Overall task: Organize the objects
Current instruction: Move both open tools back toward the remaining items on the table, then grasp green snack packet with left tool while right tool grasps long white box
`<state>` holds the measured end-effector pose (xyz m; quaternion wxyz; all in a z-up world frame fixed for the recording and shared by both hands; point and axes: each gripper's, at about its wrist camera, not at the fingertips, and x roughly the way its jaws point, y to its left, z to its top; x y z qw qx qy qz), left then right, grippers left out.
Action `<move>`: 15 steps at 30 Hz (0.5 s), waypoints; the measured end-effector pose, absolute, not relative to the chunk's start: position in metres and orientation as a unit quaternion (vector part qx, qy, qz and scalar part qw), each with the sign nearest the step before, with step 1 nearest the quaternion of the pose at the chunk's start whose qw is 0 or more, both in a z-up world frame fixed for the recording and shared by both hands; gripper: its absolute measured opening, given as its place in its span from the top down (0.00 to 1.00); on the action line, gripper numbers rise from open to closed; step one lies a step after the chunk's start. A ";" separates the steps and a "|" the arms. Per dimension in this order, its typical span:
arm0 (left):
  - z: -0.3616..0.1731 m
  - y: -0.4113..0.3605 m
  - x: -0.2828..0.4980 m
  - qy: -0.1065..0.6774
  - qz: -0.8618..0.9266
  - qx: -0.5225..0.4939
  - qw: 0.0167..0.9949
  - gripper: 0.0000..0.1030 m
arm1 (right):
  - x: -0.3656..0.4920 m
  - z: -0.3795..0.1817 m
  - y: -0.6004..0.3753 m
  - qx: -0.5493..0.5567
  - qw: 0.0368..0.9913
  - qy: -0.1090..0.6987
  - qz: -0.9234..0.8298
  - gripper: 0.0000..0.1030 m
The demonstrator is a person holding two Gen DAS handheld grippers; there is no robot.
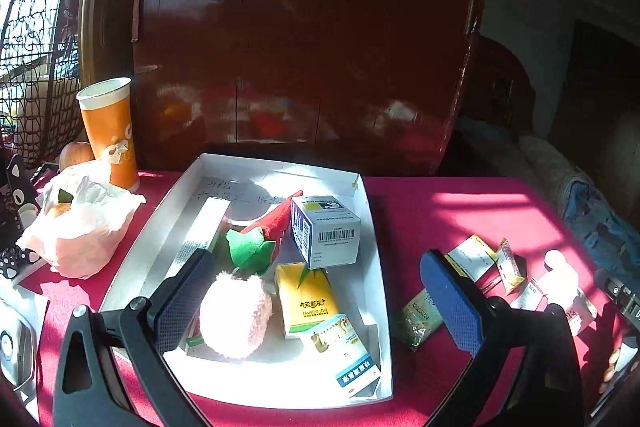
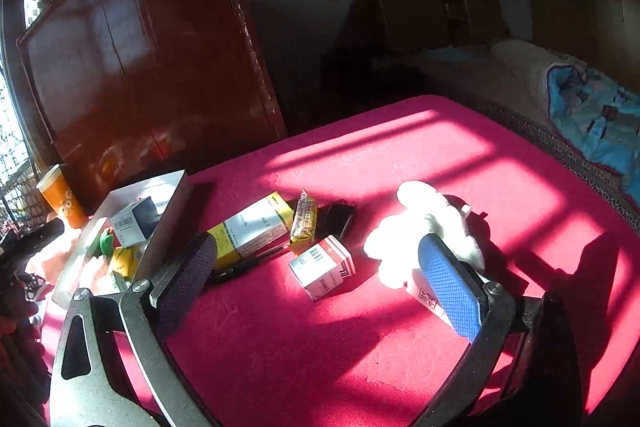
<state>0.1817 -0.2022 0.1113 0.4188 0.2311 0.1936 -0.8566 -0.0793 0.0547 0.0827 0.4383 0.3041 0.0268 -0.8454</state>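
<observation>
The small red-and-white cardboard carton [image 2: 322, 265] lay on the red-clothed desk [image 2: 400, 155], at twelve o'clock from the right gripper [image 2: 320, 279], jaws apart; light, stiff, best pinched across its flat sides.

The left tongs [image 1: 316, 301] hang wide apart and empty above the near end of a white tray [image 1: 380, 267] on the red-covered bench [image 1: 440, 211]. In the tray lie a pink plush ball [image 1: 236, 315], a yellow carton [image 1: 306, 293], a white and blue box [image 1: 326, 229], a green and red plush [image 1: 260, 237] and a long white box [image 1: 202, 231]. Toward the bench's right edge sit scattered packets [image 1: 508, 265]. At the far left corner stand an orange cup [image 1: 110, 131] and a plastic bag [image 1: 80, 223].
</observation>
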 end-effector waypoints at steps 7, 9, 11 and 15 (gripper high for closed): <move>0.074 -0.182 0.122 0.199 -0.881 0.315 0.292 0.00 | -0.132 0.058 0.091 0.341 0.426 0.054 -0.836 0.01; 0.059 -0.179 0.107 0.204 -0.875 0.340 0.276 0.00 | -0.133 0.046 0.089 0.343 0.444 0.096 -0.822 0.01; 0.050 -0.177 0.093 0.194 -0.875 0.358 0.263 0.00 | -0.130 0.036 0.085 0.339 0.445 0.127 -0.819 0.01; 0.041 -0.175 0.072 0.172 -0.875 0.382 0.244 0.00 | -0.141 0.017 0.079 0.357 0.433 0.126 -0.818 0.01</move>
